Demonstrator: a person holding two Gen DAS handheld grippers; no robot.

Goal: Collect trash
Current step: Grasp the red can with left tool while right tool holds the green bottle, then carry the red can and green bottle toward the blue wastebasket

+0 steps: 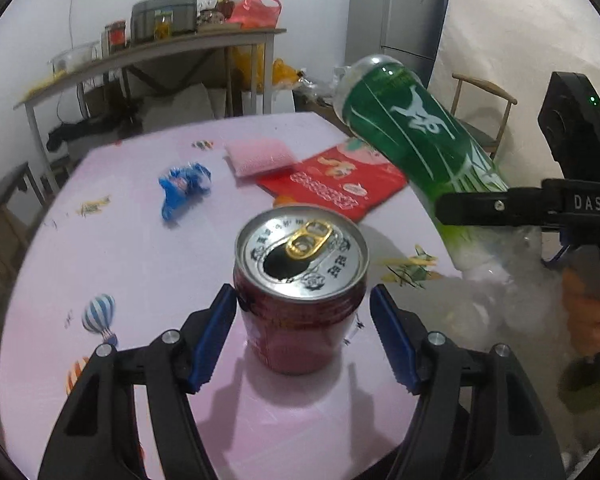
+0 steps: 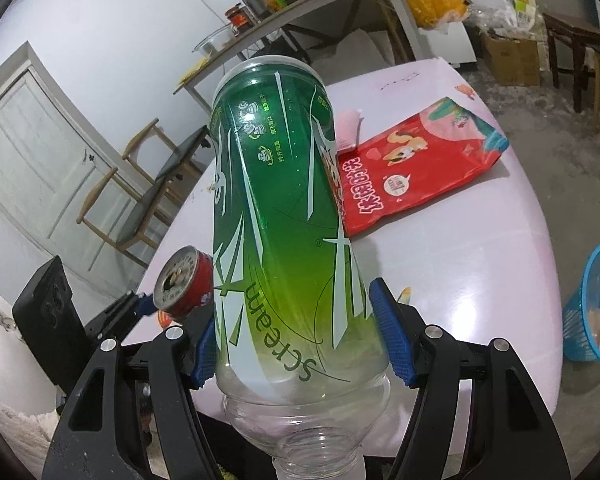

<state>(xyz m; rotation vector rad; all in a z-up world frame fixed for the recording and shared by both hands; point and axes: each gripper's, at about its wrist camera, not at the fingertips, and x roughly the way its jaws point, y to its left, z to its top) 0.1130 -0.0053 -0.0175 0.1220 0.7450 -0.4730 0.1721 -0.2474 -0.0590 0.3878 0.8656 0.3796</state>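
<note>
A red drink can (image 1: pixel 300 280) with an open silver top stands on the pink table (image 1: pixel 140 256). My left gripper (image 1: pixel 303 336) is open around it, one blue pad touching its left side, the other a little off its right. My right gripper (image 2: pixel 300 336) is shut on a green-labelled empty plastic bottle (image 2: pixel 280 216), held tilted above the table, neck toward the camera. The bottle (image 1: pixel 420 140) and right gripper (image 1: pixel 532 208) show at the right of the left wrist view. The can (image 2: pixel 184 284) shows left in the right wrist view.
A red snack bag (image 1: pixel 336 184), a pink sponge (image 1: pixel 258 156) and a blue crumpled wrapper (image 1: pixel 184 188) lie on the table. A blue mesh bin (image 2: pixel 596 304) stands on the floor at the right. Chairs, a side table and a fridge (image 1: pixel 392 12) stand behind.
</note>
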